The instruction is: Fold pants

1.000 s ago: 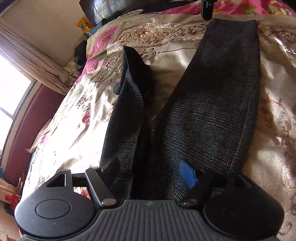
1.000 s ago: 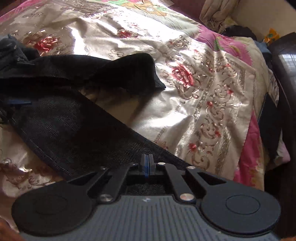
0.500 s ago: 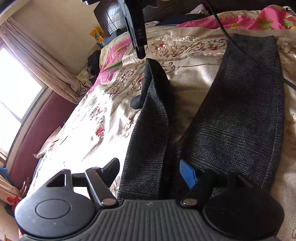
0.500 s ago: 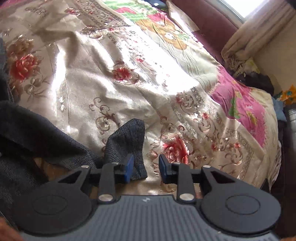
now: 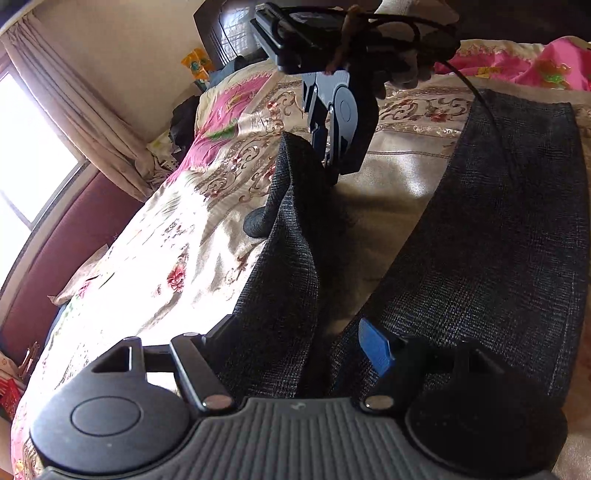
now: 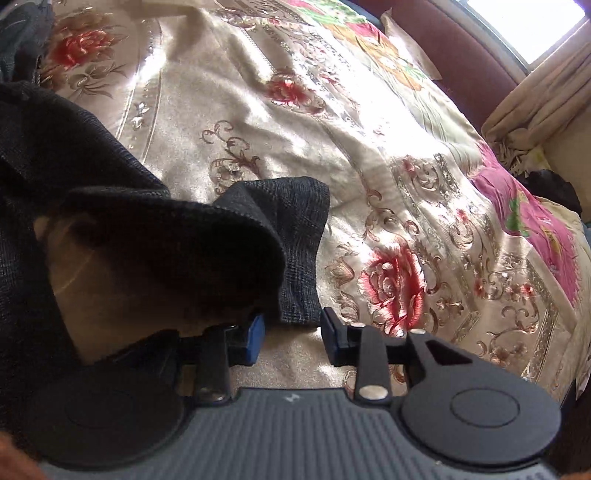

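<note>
Dark grey checked pants [image 5: 491, 236] lie on a bed with a floral satin bedspread [image 5: 177, 243]. The right leg lies flat; the left leg [image 5: 288, 266] is bunched and rumpled, its hem folded over. My left gripper [image 5: 295, 332] is open, jaws wide, over the upper part of the pants near the crotch. My right gripper [image 6: 291, 332] is open, its jaws on either side of the folded hem of the left leg [image 6: 295, 236]. It also shows in the left wrist view [image 5: 332, 122], above that hem.
A dark wooden headboard [image 5: 225, 33] and a pink quilt [image 5: 517, 62] are at the far end. A curtain [image 5: 81, 114] and window stand on the left, beside a maroon padded wall [image 5: 66, 251]. Bedspread stretches left of the pants.
My right gripper opened, let go of the right leg's hem and moved across to the left leg's folded hem. My left gripper stayed open over the crotch area.
</note>
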`<state>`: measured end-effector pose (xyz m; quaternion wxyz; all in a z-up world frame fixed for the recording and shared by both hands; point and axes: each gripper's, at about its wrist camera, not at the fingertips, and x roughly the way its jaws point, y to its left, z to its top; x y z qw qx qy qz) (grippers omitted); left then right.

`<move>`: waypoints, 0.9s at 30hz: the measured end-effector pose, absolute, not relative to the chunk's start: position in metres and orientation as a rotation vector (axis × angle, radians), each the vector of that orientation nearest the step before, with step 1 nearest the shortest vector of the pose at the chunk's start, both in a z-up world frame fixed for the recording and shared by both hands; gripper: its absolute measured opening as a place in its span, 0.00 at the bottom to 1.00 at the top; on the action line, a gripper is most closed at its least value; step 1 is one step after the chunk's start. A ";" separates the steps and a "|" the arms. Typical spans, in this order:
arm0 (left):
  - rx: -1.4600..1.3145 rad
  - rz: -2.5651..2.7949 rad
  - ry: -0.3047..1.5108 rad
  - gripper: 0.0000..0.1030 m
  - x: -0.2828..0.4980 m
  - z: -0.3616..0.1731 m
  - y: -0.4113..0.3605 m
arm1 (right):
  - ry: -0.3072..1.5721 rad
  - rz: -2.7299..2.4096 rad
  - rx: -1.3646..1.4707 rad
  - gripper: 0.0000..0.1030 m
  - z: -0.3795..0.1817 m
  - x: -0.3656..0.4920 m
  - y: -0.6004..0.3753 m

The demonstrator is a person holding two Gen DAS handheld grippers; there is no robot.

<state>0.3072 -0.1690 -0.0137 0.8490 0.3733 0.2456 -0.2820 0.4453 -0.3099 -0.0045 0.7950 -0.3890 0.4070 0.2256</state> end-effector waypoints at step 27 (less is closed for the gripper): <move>0.762 -0.638 0.434 0.87 0.266 -0.003 -0.199 | 0.841 0.050 -0.739 0.01 0.121 0.305 -0.405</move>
